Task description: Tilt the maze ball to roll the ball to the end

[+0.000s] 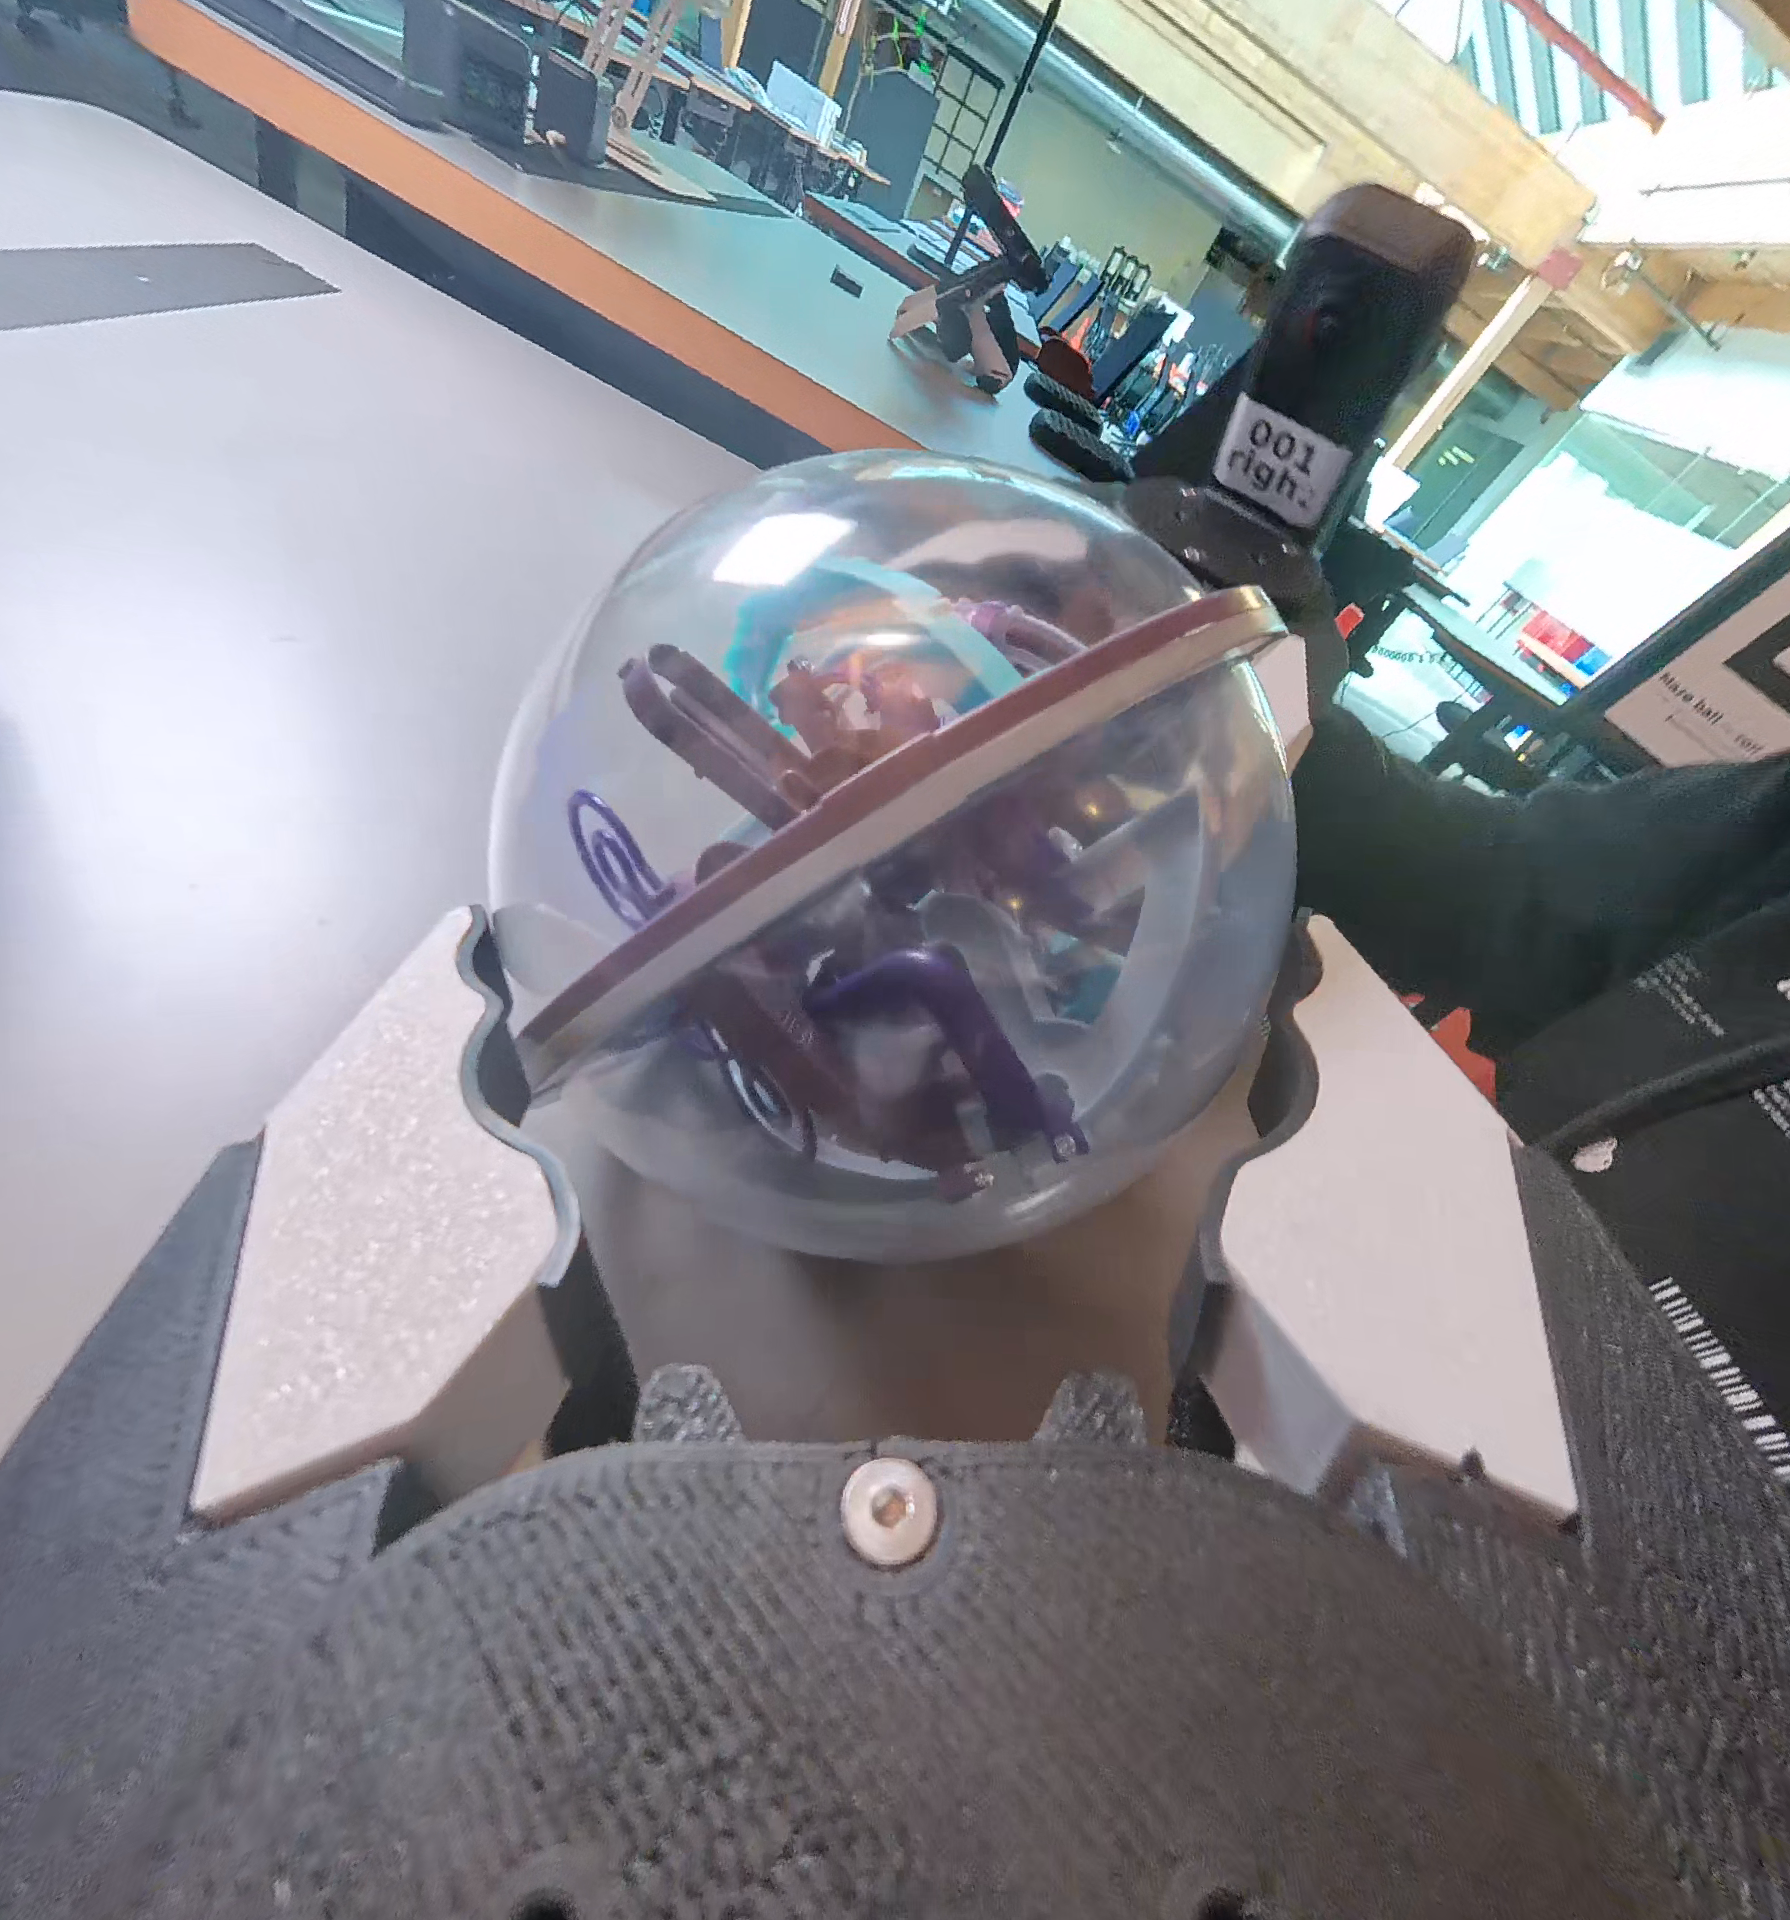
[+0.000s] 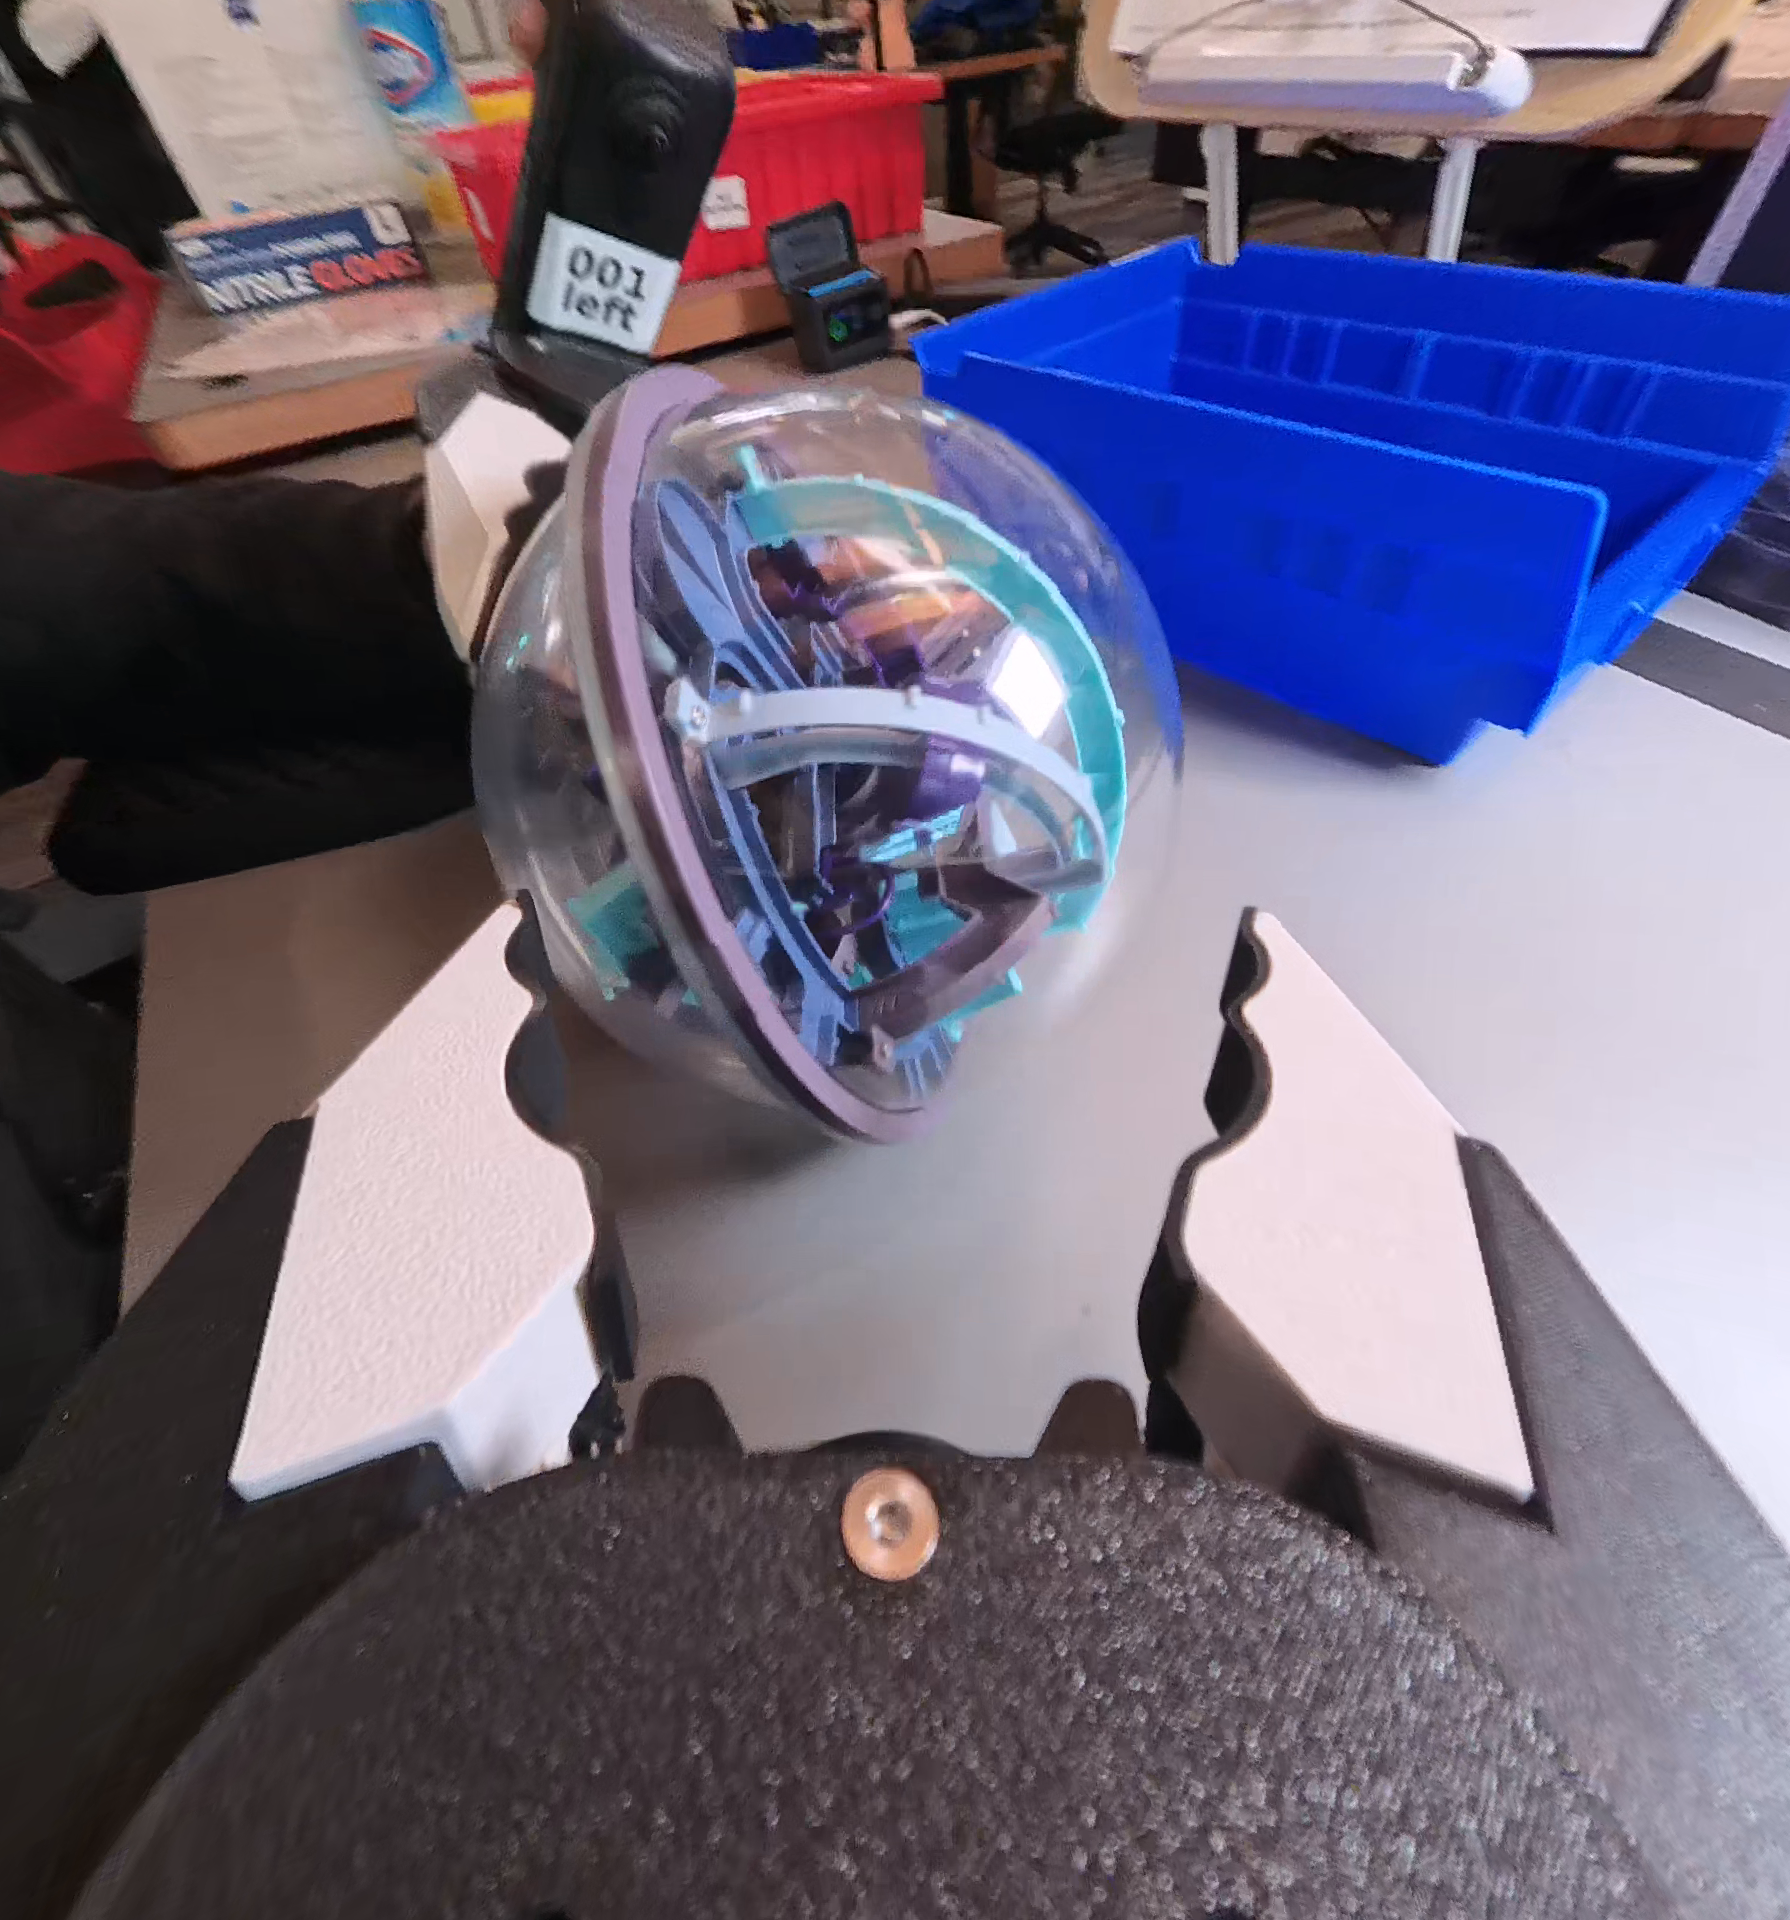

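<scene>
The maze ball [image 1: 891, 831] is a clear sphere with a purple rim band and purple, teal and grey tracks inside. In the left wrist view it sits tilted between my left gripper's [image 1: 891, 977] two fingers, and both pads press on its sides. In the right wrist view the maze ball [image 2: 818, 748] hangs above the table. My right gripper [image 2: 891, 956] is open around it: the left fingertip [image 2: 522, 977] is at the sphere, and the right fingertip [image 2: 1260, 977] stands clear of it. The small ball inside is not discernible.
A blue bin [image 2: 1390, 520] stands on the pale table [image 2: 1493, 987] at the right rear. A dark sleeve [image 2: 195, 644] lies at the left. Red bins and a small black case [image 2: 837, 301] are on a bench behind. The right gripper's body [image 1: 1327, 343] stands behind the ball.
</scene>
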Demonstrator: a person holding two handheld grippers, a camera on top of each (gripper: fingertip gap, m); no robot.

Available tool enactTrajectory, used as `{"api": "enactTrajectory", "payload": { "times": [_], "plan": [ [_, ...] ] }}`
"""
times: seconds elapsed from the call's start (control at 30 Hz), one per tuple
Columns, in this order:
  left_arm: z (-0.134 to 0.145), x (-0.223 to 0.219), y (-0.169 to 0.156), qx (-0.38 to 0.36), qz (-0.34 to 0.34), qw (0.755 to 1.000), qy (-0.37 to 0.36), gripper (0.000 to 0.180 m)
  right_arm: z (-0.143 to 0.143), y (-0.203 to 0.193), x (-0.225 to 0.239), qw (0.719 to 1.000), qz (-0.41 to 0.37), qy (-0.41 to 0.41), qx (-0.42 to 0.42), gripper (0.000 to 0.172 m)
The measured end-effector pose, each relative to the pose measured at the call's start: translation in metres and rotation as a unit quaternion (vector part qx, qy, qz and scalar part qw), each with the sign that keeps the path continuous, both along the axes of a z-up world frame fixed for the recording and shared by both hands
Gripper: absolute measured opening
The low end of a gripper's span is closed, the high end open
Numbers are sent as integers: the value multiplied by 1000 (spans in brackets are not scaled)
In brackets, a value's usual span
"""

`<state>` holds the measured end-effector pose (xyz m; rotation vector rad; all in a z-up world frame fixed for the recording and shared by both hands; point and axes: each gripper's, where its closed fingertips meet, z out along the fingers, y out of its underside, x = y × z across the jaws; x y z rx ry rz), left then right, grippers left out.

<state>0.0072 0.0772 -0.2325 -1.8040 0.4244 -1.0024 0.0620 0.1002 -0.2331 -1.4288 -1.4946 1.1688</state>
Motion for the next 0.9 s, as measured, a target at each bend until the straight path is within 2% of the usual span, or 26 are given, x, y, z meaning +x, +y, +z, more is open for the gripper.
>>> {"api": "enactTrajectory", "payload": {
  "times": [0.03,0.2,0.37,0.57,0.77,0.9],
  "plan": [
    [1,-1,1,-5,1,1000,-7,141,-3,-1,0,1000,-11,-9,9,127],
    [11,-2,5,-25,3,999,-46,134,-9,-11,-4,998,-44,-24,41,133],
    [13,6,5,-28,19,999,-10,135,-17,-18,-11,997,-44,-37,55,137],
    [12,11,-4,-31,12,999,28,137,-19,-17,-5,997,14,-53,59,136],
    [19,9,-14,49,-21,996,76,141,-19,-9,0,994,92,-51,30,134],
    [13,9,-9,69,-37,990,121,146,-17,-9,-1,990,129,-43,30,133]
  ]
}}
